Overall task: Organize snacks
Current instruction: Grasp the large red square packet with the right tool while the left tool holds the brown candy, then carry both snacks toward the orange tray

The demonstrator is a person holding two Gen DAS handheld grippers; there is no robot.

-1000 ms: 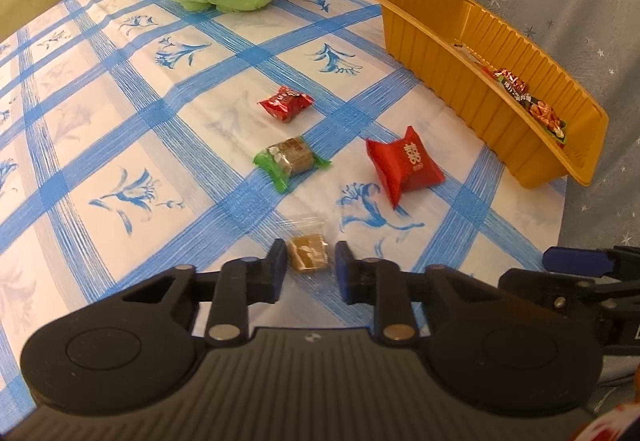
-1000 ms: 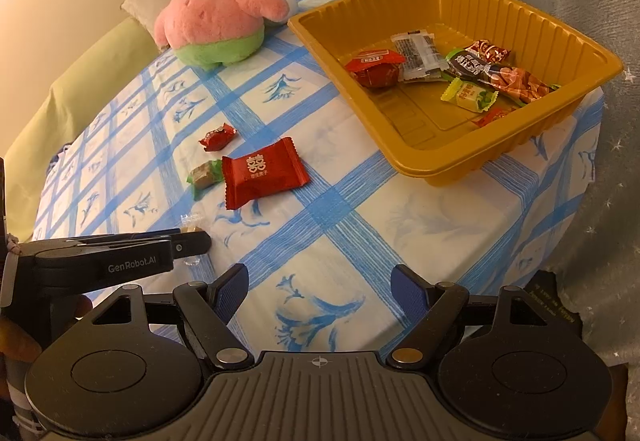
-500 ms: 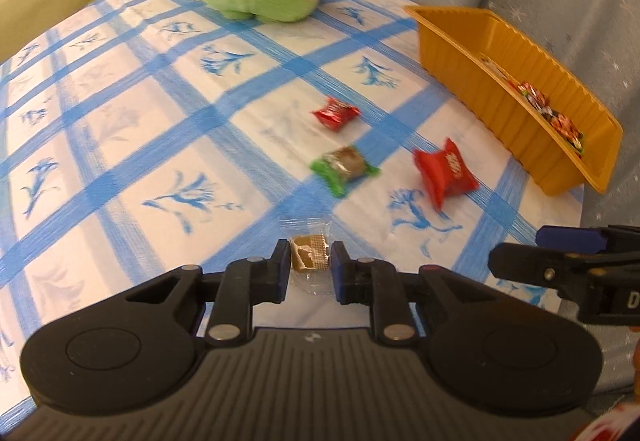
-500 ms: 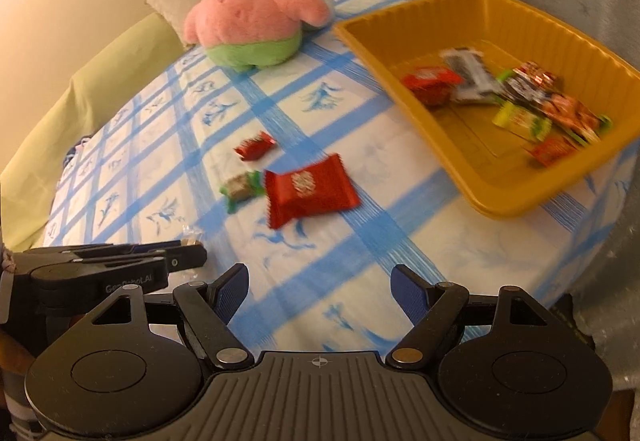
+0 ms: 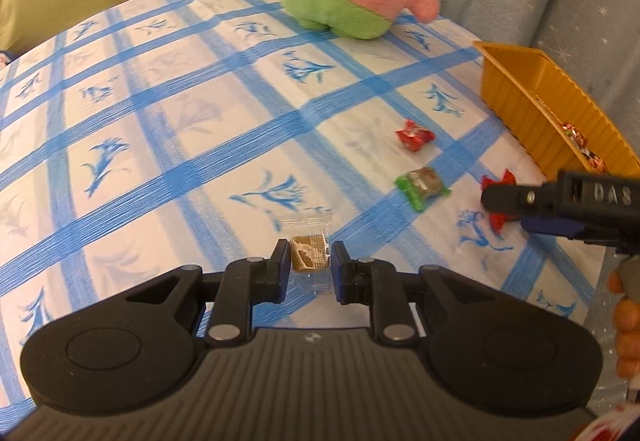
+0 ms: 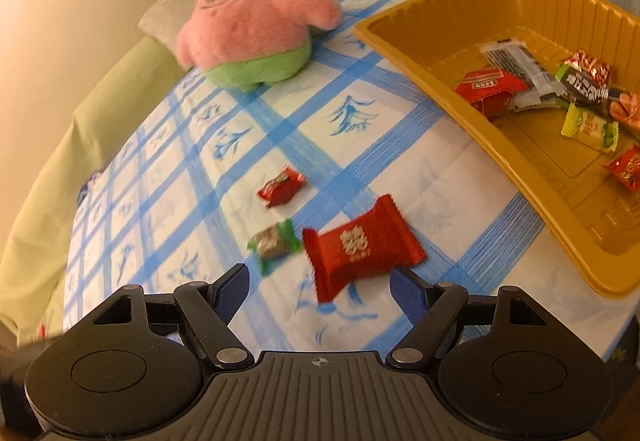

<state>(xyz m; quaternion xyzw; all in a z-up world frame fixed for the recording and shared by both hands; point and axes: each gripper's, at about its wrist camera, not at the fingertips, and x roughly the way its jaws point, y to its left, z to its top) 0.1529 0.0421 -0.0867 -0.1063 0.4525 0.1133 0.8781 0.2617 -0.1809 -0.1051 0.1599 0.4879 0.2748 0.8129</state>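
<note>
The ribbed amber plastic tray [image 6: 532,197] sits at the edge of the round table covered in a blue-and-white checked cloth [image 5: 192,121]. Inside the tray lie a red wrapped block [image 6: 490,87], a long clear-and-black packet [image 6: 516,65], a dark packet with white lettering [image 6: 584,91], a small yellow-green wrapped sweet [image 6: 590,127] and a small red foil sweet [image 6: 626,167].

On the cloth beside the tray's near wall lies a large red foil packet with a white emblem [image 6: 360,247]. Just beyond it, on the side away from the tray, rests a green-ended wrapped brown sweet [image 6: 274,243], and farther from the tray a small red foil candy [image 6: 282,187]. A pink-and-green plush starfish toy [image 6: 248,25] stands past the tray's far corner.

The left gripper [image 5: 310,265], low over the cloth and well apart from the tray, is clenched on a brown candy in a clear wrapper [image 5: 308,257], one pad pressing each side.

The right gripper [image 6: 318,291] hovers near the tray's near wall, jaws spread wide, with the large red packet lying just ahead between its fingertips [image 6: 232,287].
</note>
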